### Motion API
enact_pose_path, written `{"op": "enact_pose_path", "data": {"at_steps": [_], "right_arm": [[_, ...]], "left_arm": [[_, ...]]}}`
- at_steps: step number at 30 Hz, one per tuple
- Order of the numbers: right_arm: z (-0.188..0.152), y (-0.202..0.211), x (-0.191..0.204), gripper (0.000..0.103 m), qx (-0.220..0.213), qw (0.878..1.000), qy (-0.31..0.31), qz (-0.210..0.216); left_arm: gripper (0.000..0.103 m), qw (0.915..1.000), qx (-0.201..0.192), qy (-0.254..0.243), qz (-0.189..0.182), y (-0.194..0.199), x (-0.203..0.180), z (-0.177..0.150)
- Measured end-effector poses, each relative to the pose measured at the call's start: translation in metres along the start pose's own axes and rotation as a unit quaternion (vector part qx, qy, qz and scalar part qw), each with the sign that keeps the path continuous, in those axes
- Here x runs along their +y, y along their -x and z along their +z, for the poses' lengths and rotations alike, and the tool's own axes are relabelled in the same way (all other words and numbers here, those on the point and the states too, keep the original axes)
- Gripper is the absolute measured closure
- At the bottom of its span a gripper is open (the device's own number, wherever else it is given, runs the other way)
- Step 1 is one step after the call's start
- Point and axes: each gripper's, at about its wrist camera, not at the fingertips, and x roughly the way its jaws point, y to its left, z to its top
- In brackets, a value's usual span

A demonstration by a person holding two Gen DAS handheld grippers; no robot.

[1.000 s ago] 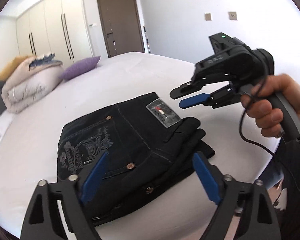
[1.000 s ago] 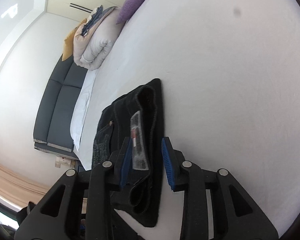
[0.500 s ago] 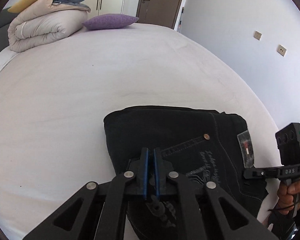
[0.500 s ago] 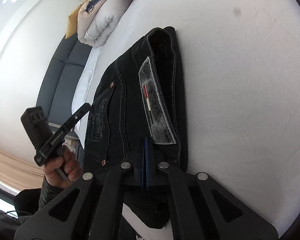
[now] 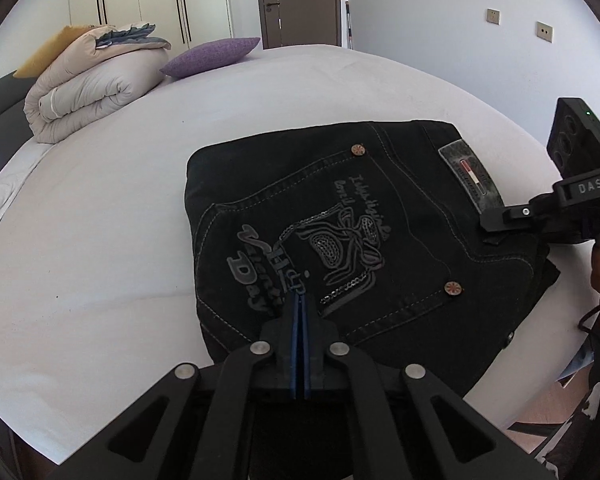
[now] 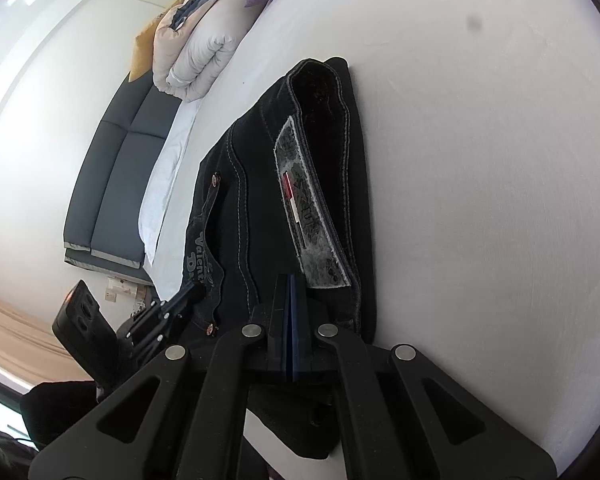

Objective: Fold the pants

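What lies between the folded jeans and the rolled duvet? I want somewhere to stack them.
Only bare white bedsheet separates jeans from duvet, per the left wrist view.

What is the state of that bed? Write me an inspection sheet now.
Surface: white bed, smooth.
Job's things: black pants folded into a compact stack, back pocket up, near the bed's edge.
Clutter: rolled duvet and purple pillow at the far end.
Grippers: left gripper and right gripper shut, nothing seen between the pads, both over the pants.
Cables: black cable by the right hand.
Surroundings: wardrobe, brown door.
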Motion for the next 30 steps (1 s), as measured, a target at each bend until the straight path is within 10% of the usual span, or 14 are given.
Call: {"op": "enact_pose_path", "data": {"at_steps": [26,30], "right_arm": [[-0.034,0.048,0.008,0.101,-0.044,0.996,0.075,-0.011],[-0.029,0.070,0.015,0.098,-0.055,0.995,0.083,-0.017]], "left_arm": [[0.100,0.9980,-0.022,0.054,-0.023,0.003,0.015,-0.006],[0.048,0.9940,-0.054,0.092,-0.026,0.030,0.030,-0.008]]}}
